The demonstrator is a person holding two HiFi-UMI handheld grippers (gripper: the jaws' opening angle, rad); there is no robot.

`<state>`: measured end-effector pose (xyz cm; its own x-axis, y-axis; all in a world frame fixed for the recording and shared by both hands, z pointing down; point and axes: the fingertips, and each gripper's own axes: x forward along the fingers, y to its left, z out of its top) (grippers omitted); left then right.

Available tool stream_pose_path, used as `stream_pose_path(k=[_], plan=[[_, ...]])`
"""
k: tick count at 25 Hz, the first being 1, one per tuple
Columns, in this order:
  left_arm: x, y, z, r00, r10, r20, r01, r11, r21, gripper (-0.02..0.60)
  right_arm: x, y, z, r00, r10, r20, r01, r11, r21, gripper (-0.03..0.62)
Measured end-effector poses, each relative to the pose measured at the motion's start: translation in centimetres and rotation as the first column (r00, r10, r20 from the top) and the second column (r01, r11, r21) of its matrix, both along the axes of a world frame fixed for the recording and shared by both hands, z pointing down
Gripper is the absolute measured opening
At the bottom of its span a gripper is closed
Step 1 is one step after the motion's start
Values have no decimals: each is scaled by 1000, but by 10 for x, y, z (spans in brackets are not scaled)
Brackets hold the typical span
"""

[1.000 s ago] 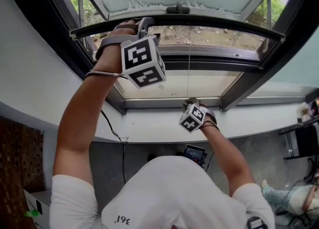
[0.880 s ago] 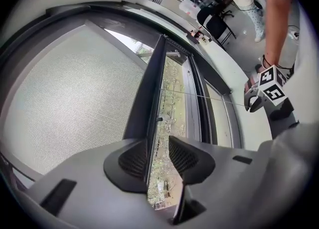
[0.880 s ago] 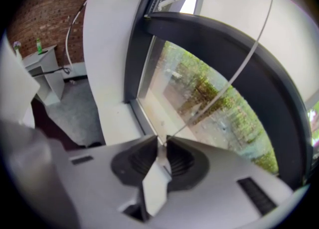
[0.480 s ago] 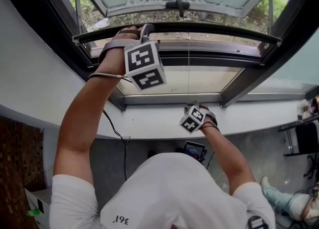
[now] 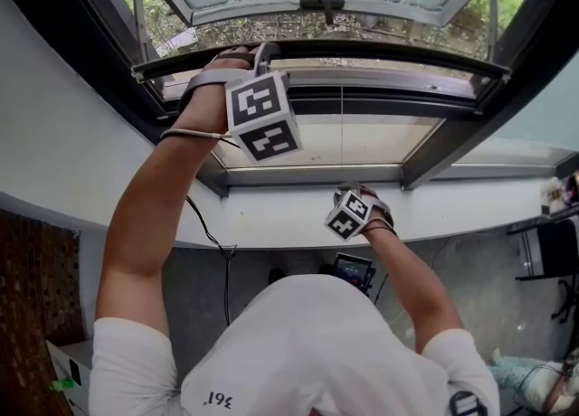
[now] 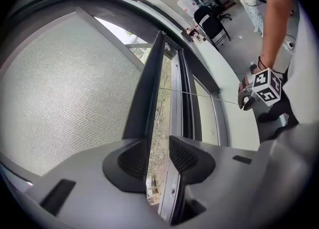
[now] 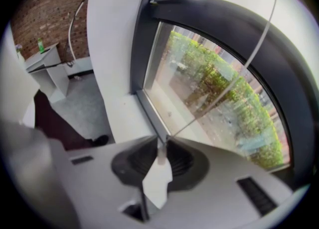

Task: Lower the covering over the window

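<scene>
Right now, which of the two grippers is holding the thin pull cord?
The right gripper, the lower one, shut on the cord at its white tab. The left gripper is up at the dark bar of the screen.

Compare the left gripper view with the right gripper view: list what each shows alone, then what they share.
Left gripper view only: the mesh screen, its dark bottom bar at the left gripper's open jaws, and the right gripper farther off. Right gripper view only: the white pull tab clamped in that gripper's jaws, a brick wall, greenery outside. Both: the thin pull cord and the dark window frame.
</scene>
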<state>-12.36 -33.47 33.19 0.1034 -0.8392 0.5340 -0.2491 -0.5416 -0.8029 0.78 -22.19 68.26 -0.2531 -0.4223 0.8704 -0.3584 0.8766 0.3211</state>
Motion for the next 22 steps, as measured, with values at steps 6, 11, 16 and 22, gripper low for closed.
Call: stream_pose_path(k=[6,11,16,22], plan=[[0,0,6,1000,-2,3,2,1000,-5,137,1,3,5,1000,2,-11,-2,1000,-8,61],[0,0,12,1000,-2,4,2,1000,-10,141,3,5,9,1000,2,-18,-2,1000,-17,61],[1,1,19,1000,-11,7,11,1000,-17,141,7,9,15,999,0,-37,-1,1000,-31,61],[1,1,28,1000,-13,19,14,999,-34,141,9,14,21,999,-3,-50,1,999,-47,61]])
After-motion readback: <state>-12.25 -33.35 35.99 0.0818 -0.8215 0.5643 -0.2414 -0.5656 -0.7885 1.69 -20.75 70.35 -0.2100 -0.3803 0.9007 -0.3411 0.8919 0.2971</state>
